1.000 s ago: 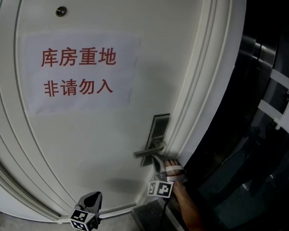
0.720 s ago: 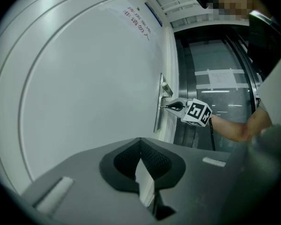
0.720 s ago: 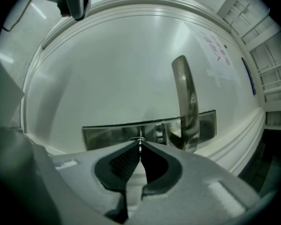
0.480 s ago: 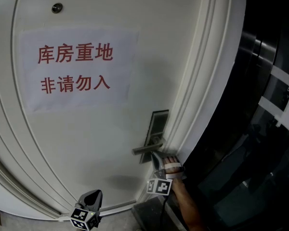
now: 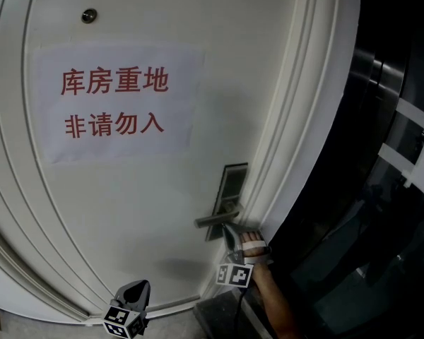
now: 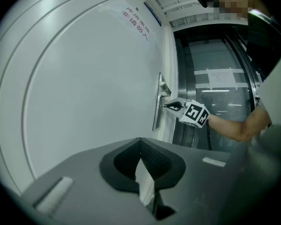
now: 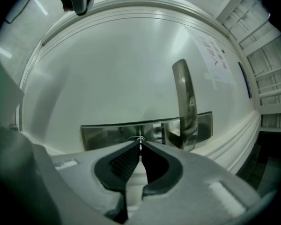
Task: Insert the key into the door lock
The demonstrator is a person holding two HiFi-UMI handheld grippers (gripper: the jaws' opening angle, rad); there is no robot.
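A white door (image 5: pixel 127 203) carries a metal lock plate (image 5: pixel 233 186) with a lever handle (image 5: pixel 215 219). My right gripper (image 5: pixel 230 234) sits just below the handle, pointing level at the plate, and is shut on a thin metal key (image 7: pixel 140 142). In the right gripper view the key's tip rests at the keyhole (image 7: pixel 137 138) in the lock plate (image 7: pixel 103 134), left of the handle (image 7: pixel 185 102). The left gripper view shows the right gripper (image 6: pixel 170 106) from the side, against the lock plate (image 6: pixel 157 108). My left gripper (image 5: pixel 134 293) hangs low at the door's foot, shut, with nothing seen in it (image 6: pixel 141 142).
A paper notice with red characters (image 5: pixel 116 104) is stuck on the door under a peephole (image 5: pixel 90 15). The moulded door frame (image 5: pixel 297 119) runs just right of the lock. Beyond it stand dark glass panels (image 5: pixel 399 182). A bare forearm (image 5: pixel 277 306) reaches up behind the right gripper.
Only the head view shifts slightly; both grippers, the key and the handle stay where they were.
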